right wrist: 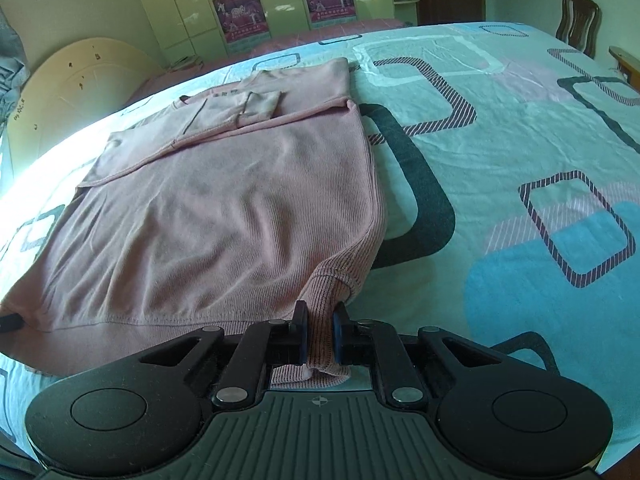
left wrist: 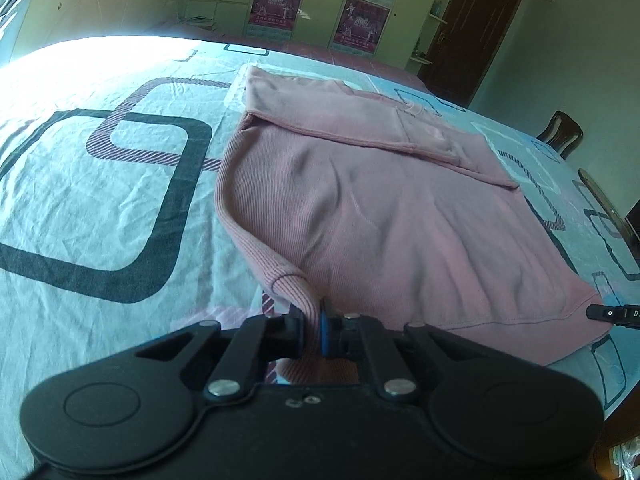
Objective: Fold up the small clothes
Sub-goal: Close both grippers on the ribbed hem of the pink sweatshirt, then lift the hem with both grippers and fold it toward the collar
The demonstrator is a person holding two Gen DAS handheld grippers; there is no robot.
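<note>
A pink ribbed sweater [left wrist: 380, 216] lies on the bed, its sleeves folded across its upper part. My left gripper [left wrist: 316, 320] is shut on the ribbed hem at the sweater's near left corner, lifting it a little. My right gripper [right wrist: 320, 320] is shut on the ribbed hem at the near right corner of the sweater [right wrist: 208, 216], also raised a little. The right gripper's tip shows at the right edge of the left wrist view [left wrist: 612, 314]. The left gripper's tip shows at the left edge of the right wrist view [right wrist: 10, 322].
The bed sheet [left wrist: 100, 184] is pale blue with dark and striped square patterns [right wrist: 520, 160]. Wardrobes with posters [right wrist: 240, 12] stand behind the bed. A wooden chair [right wrist: 578, 24] and a dark door [left wrist: 476, 32] are at the far right.
</note>
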